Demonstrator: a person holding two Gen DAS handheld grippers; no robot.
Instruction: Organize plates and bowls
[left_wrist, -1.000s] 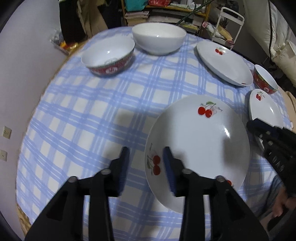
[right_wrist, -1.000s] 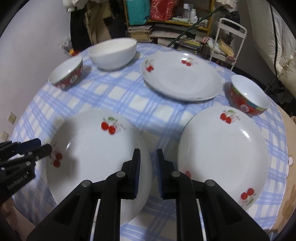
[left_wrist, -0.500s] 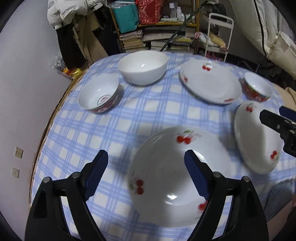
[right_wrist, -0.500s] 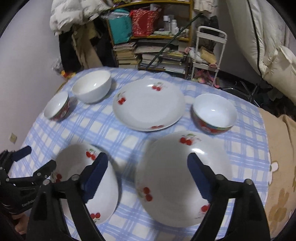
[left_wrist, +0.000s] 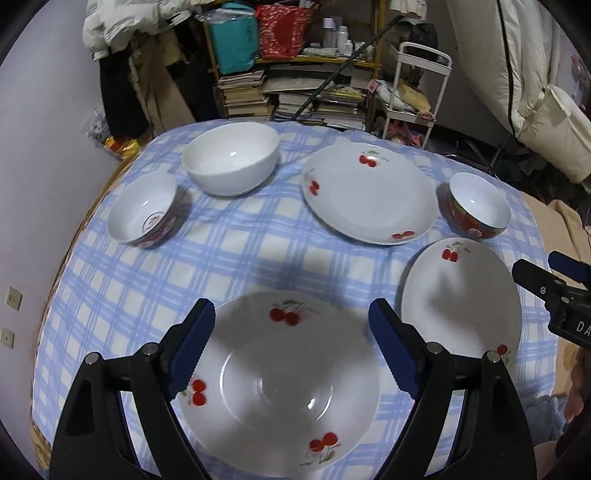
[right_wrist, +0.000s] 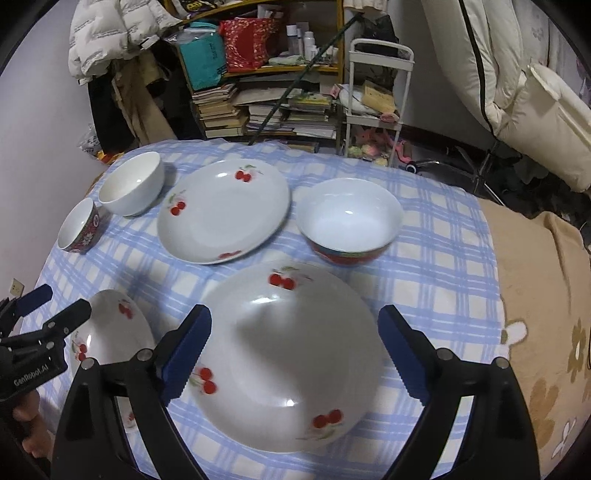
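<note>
While hovering above table (left_wrist: 258, 258) | left gripper (left_wrist: 291, 343) spread wide over near plate (left_wrist: 280, 387) | right gripper (right_wrist: 295, 350) spread wide over right plate (right_wrist: 288, 354) | nothing held

A cluttered home room: checked tablecloth (left_wrist: 258, 251), stacked books (left_wrist: 243, 94), hanging coats (right_wrist: 110, 29).

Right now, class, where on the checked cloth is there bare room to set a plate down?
Bare cloth lies between the small patterned bowl, the far plate and the near plate. The right side is crowded: red bowl and right plate sit close.
</note>
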